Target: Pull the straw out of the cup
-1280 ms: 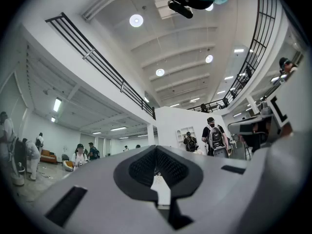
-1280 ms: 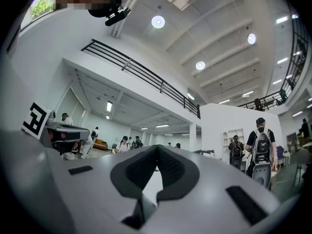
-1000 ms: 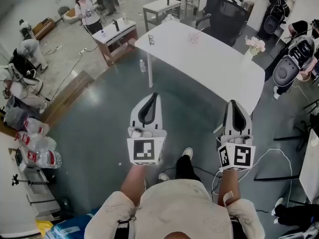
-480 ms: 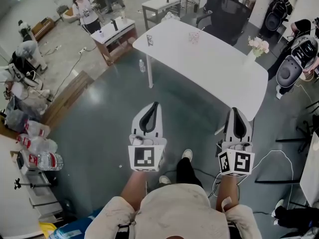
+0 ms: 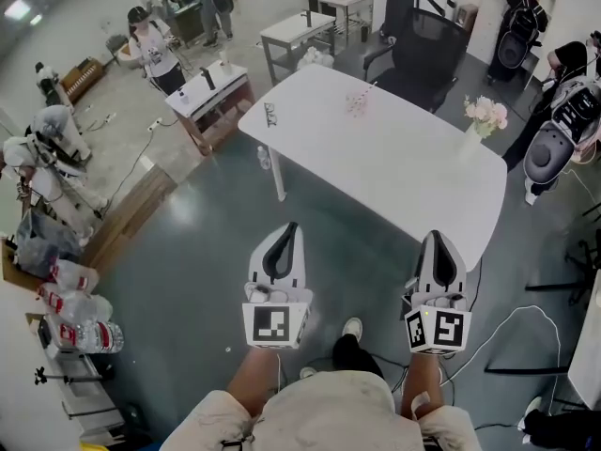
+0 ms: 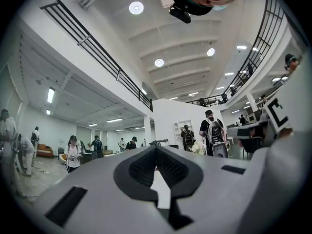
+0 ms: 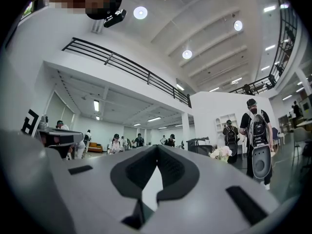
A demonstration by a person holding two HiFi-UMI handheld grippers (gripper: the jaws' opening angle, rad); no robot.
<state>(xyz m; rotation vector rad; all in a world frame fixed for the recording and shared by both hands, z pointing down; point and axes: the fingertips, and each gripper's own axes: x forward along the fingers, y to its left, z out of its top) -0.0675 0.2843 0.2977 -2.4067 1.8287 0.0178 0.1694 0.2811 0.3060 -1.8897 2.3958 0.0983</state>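
cup [image 5: 357,101]: small, pale, pink-tinted, standing upright on the white table [image 5: 404,167]. it sits close to the table's far long edge, left of the table's middle. the straw is too small to separate from the cup in the head view.

clearances: the table top is mostly bare. a vase of pale flowers [image 5: 485,114] stands at the table's far right end, well apart from the cup. a small card [image 5: 270,111] stands at the table's left end. a black office chair [image 5: 420,40] sits just behind the table's far edge, near the cup. open grey floor [image 5: 188,242] runs along the table's near long edge.

left gripper [image 5: 290,226]: held over the floor on the near side of the table, short of its near edge, pointing toward the table. the jaws are pressed together with nothing between them.

right gripper [image 5: 438,236]: held by the table's near right corner, pointing the same way. the jaws are likewise closed and empty.

the cup lies well beyond both grippers, across the width of the table, roughly between the two lines along which they point.
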